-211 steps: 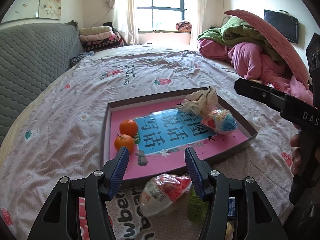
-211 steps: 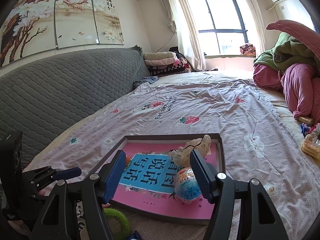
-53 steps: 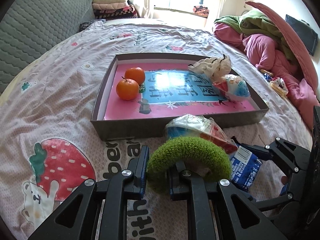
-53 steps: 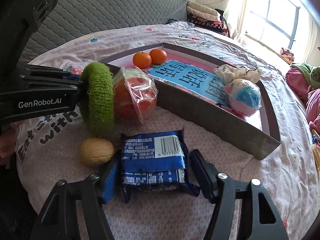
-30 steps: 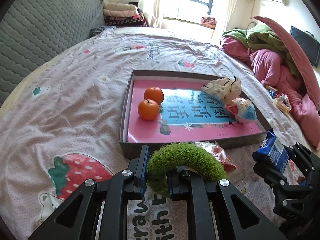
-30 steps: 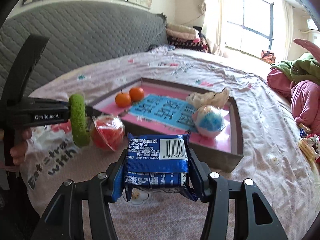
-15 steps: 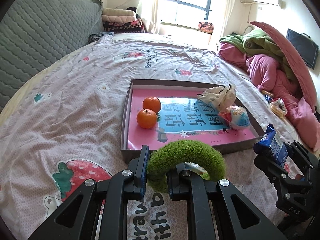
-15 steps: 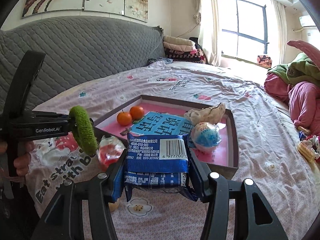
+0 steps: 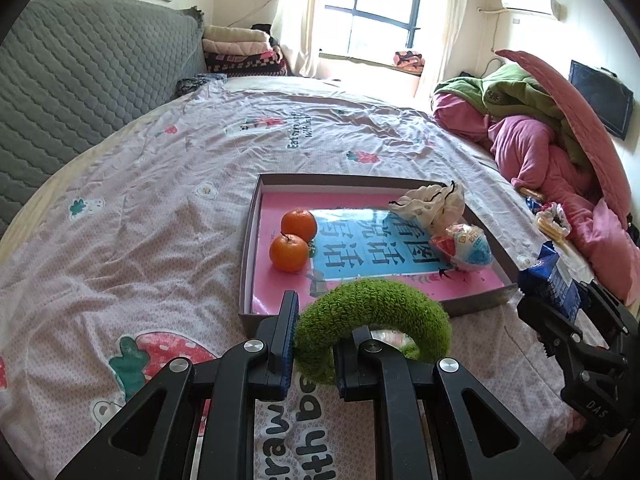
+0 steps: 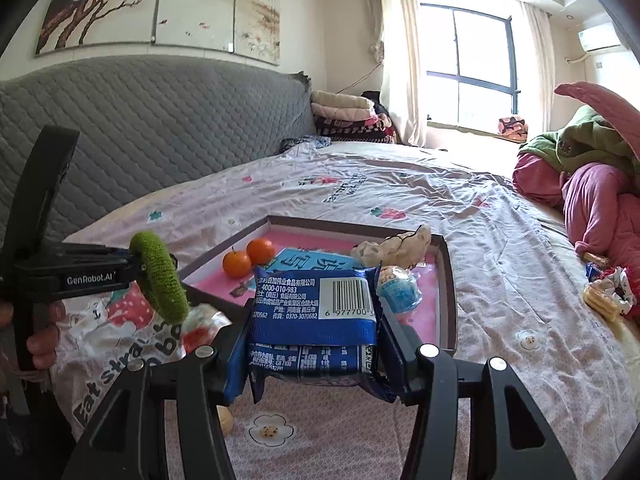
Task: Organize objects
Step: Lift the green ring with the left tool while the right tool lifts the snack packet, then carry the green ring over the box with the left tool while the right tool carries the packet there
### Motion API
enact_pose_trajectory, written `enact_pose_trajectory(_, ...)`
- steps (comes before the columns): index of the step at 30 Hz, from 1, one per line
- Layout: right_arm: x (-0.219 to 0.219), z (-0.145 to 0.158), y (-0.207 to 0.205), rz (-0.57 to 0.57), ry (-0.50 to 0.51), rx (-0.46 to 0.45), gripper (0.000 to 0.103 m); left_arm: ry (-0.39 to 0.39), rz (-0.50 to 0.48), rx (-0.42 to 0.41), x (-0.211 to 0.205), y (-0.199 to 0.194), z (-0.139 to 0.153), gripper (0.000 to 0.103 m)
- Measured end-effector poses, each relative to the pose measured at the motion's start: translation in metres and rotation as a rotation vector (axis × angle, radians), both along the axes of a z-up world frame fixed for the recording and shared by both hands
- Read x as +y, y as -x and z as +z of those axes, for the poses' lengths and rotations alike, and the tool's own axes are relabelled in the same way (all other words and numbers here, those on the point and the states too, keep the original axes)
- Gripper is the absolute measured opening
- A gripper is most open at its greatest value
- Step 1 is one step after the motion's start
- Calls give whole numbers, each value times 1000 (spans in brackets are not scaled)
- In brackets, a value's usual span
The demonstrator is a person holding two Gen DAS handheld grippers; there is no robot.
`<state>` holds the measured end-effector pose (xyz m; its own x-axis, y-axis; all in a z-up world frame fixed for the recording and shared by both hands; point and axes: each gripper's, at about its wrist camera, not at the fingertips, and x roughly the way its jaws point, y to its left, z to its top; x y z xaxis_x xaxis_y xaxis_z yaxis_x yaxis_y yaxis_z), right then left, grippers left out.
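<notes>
Above the bed, the left gripper point(image 9: 314, 344) pinches a soft green ring point(image 9: 374, 320) by its rim at 6 o'clock of the tray point(image 9: 472, 306); the right gripper point(image 10: 316, 340) clamps a light, probably crushable blue snack packet point(image 10: 316, 300) across its sides.

walnut point(image 10: 225, 420): mostly hidden behind right fingers
bagged snack point(image 10: 202, 326): partly covered by green ring point(image 10: 160, 282)
</notes>
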<state>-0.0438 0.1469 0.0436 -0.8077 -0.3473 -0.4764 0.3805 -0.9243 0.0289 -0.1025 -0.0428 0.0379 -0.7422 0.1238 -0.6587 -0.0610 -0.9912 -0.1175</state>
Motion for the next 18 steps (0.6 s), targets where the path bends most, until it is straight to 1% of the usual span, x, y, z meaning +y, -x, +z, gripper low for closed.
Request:
enact_pose_trajectory(9, 10, 9, 2, -32, 62, 17, 55, -8, -6, 18, 3, 1, 7, 16)
enact_pose_trajectory(18, 9, 11, 1, -41, 62, 24, 55, 22, -8, 39, 11, 4, 9, 16)
